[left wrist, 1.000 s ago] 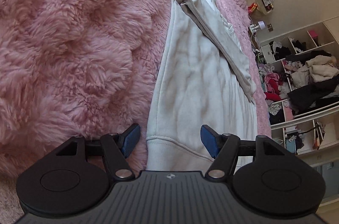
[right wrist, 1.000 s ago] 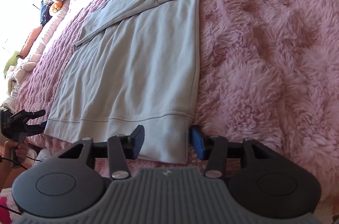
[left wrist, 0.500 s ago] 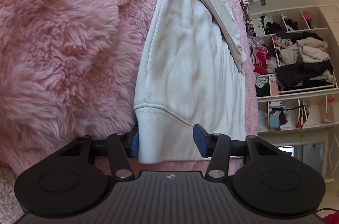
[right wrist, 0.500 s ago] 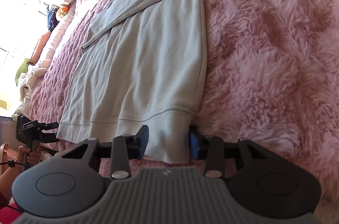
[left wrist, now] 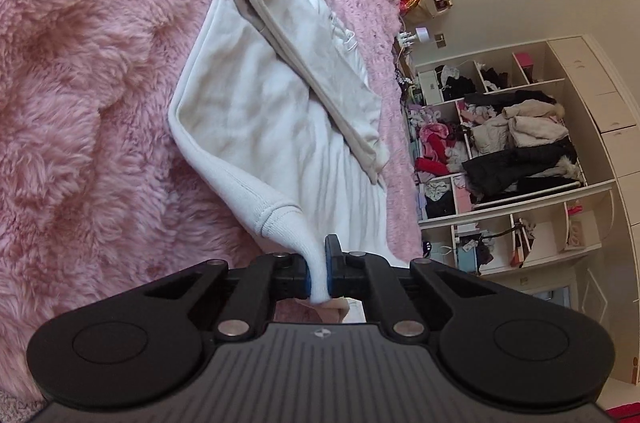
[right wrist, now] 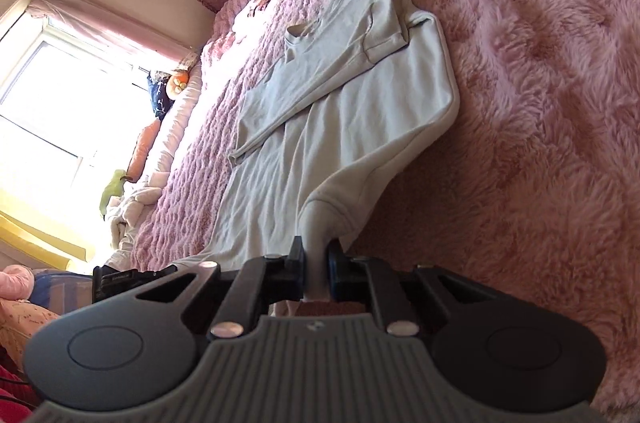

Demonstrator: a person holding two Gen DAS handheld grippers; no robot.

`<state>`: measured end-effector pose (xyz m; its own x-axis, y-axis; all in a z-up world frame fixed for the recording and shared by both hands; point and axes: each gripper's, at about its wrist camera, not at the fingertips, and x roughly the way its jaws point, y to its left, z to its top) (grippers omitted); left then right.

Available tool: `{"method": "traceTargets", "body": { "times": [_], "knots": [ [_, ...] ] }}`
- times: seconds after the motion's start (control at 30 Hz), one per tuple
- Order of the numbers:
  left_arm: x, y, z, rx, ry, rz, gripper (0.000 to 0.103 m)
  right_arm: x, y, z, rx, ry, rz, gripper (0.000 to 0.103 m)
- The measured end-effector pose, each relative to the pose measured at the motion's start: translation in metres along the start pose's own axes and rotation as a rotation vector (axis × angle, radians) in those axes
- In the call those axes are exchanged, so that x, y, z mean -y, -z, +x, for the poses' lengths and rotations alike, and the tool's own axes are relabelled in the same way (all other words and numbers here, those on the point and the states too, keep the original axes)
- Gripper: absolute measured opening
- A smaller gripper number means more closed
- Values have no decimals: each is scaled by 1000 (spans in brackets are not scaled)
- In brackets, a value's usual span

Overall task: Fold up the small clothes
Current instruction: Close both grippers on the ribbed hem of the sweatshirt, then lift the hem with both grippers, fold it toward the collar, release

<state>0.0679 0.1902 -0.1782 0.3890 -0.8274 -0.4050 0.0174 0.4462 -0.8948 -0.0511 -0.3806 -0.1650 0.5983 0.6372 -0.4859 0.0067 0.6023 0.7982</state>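
A cream long-sleeved sweatshirt (left wrist: 256, 127) lies on a fluffy pink blanket (left wrist: 80, 103), with one sleeve folded across its body. My left gripper (left wrist: 318, 271) is shut on one corner of the ribbed hem and lifts it off the blanket. My right gripper (right wrist: 316, 275) is shut on the other hem corner of the sweatshirt (right wrist: 340, 111) and holds it raised too. The hem hangs slack between the two corners.
The pink blanket (right wrist: 540, 103) covers a bed. Open shelves (left wrist: 500, 151) stuffed with clothes stand beyond the bed in the left wrist view. A bright window (right wrist: 60, 95) and pillows (right wrist: 148, 147) lie at the far side in the right wrist view.
Both grippers were open around the hem corners. They have shut on the corners and lifted them, so the lower part of the sweatshirt rises off the blanket.
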Motion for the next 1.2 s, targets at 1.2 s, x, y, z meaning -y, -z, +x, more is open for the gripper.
{"method": "traceTargets", "body": {
  "times": [1.2],
  "knots": [
    [-23, -295, 155, 209, -130, 5, 7, 56, -320, 230, 383, 168, 216, 4]
  ]
}}
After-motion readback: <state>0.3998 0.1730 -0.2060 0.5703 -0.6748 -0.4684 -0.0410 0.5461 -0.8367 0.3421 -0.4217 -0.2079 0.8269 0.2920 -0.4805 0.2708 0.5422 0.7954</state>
